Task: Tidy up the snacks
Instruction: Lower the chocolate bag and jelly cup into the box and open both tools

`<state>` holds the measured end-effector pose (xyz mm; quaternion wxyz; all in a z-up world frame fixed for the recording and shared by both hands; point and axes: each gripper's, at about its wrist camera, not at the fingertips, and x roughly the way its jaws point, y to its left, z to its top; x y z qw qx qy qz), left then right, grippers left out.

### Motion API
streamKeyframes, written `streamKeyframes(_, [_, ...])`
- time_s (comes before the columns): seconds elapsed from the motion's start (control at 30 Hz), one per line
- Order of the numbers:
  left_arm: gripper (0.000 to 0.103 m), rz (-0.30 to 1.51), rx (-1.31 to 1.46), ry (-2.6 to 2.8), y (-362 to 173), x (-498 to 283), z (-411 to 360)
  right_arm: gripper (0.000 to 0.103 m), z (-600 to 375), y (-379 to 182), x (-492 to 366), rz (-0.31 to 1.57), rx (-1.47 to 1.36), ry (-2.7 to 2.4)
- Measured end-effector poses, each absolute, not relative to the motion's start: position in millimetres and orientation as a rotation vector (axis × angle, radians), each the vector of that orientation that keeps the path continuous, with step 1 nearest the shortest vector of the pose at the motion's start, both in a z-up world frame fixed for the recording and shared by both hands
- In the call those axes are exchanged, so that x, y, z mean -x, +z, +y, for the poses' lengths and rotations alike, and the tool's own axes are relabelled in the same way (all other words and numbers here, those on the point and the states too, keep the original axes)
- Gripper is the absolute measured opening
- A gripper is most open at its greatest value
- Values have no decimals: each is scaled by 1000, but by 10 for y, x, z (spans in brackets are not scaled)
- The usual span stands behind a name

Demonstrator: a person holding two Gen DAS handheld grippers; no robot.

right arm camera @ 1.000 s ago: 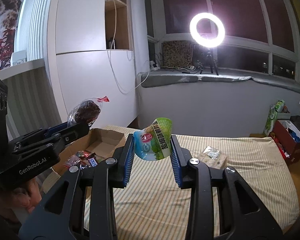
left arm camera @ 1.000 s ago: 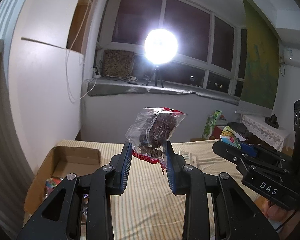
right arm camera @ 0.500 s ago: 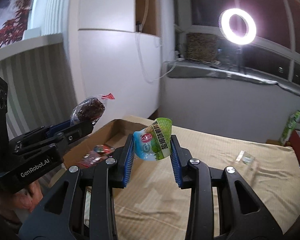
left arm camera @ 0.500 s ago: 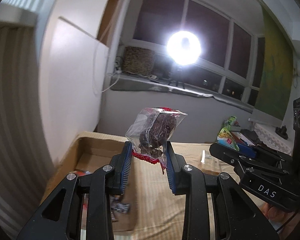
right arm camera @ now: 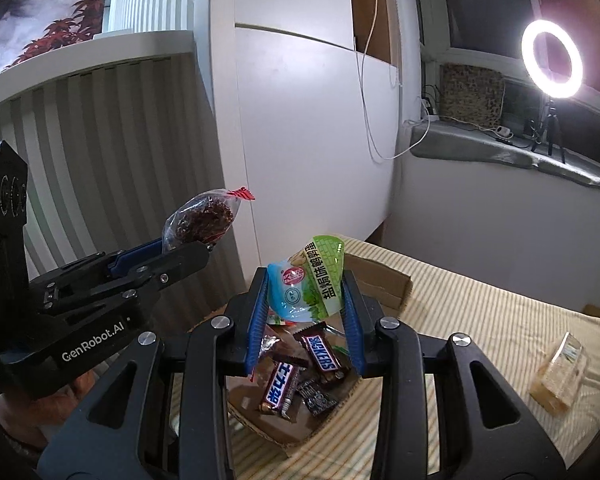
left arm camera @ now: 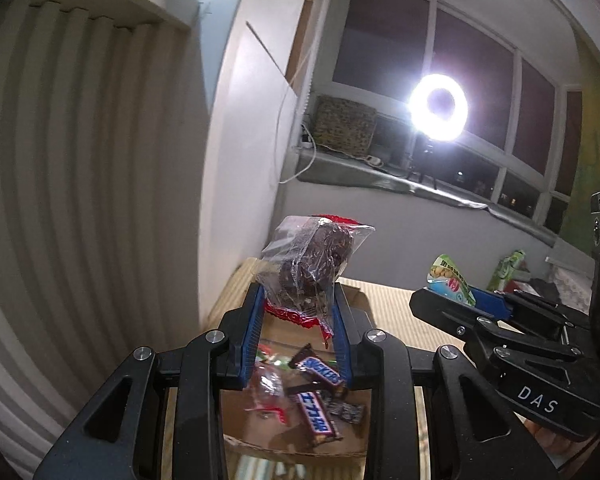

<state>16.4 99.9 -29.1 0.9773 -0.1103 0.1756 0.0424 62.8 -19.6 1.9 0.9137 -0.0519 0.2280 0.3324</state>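
We see two snacks held up over the open brown cardboard box (right arm camera: pixel 384 280), which sits at the left end of the cream striped bedcover (right arm camera: pixel 480 320). The clear plastic packet with a dark brown cake inside and a red sealed edge (left arm camera: pixel 312 264) is clenched between the blue pads of the left gripper (left arm camera: pixel 296 320), above the box's near part. The green and pale blue snack pouch printed with dark characters (right arm camera: pixel 308 280) is grasped the same way by the right gripper (right arm camera: pixel 304 312) — also above the box.

Inside the box lie several brown chocolate bars with blue lettering (right arm camera: pixel 324 354) and other small wrapped sweets. Far to the right on the bedcover rests a small clear packet (right arm camera: pixel 560 376), well apart from the box. Behind, a glowing ring light on a tripod (right arm camera: pixel 552 60) stands on the grey window ledge.
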Motion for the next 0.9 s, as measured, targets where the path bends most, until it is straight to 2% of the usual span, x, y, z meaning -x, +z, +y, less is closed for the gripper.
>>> streamKeyframes(0.4, [30, 389, 239, 133, -392, -321, 1221, 36, -235, -156, -812, 514, 85, 683])
streamKeyframes(0.9, [30, 544, 223, 94, -852, -631, 1111, 38, -192, -590, -1214, 608, 48, 712])
